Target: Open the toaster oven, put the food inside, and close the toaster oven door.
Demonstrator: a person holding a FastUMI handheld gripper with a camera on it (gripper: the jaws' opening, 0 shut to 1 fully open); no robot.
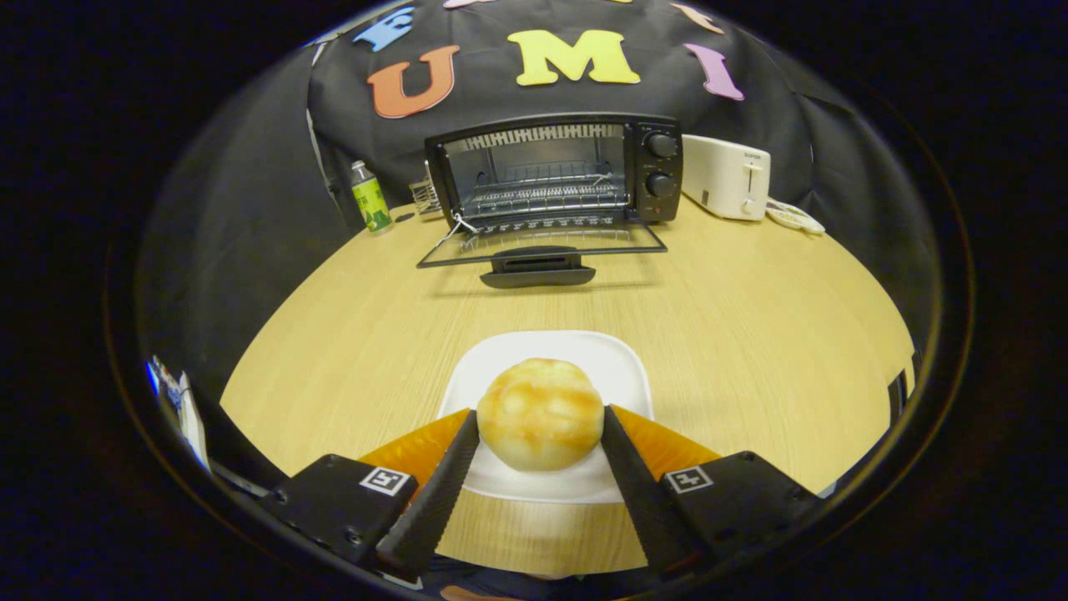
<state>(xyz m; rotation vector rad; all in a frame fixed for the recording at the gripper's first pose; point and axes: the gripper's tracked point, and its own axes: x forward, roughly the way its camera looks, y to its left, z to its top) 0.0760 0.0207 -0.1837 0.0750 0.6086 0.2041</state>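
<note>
Bread sits at the centre of things: a round, golden-brown bun [540, 413] rests on a white square plate [622, 363] with rounded corners, which lies flat on the light wooden table [751, 334]. The bun is the plate's sole content and covers its nearer middle part.

The gripper [541, 426] has its two fingers set apart on either side of the bun, their tips level with its widest part. The left finger [446, 480] and the right finger [634, 480] both reach the bun's flanks and seem to touch it, though whether they press on it or merely flank it cannot be told.

Beyond the plate, well apart from it across bare tabletop, stands the black toaster oven [555, 171]. Its glass door [542, 246] is swung fully down and lies flat, with the dark handle [538, 269] at its front edge pointing toward the plate. Inside the open cavity a wire rack [542, 196] shows, with nothing on it. Two round knobs [661, 164] sit one above the other on the oven's right panel.

Just to the right of the oven stands a white pop-up toaster [726, 177]. To the left of the oven a small bottle with a green label [370, 197] stands upright, and between bottle and oven is a small wire object [425, 196] too small to make out.
</note>
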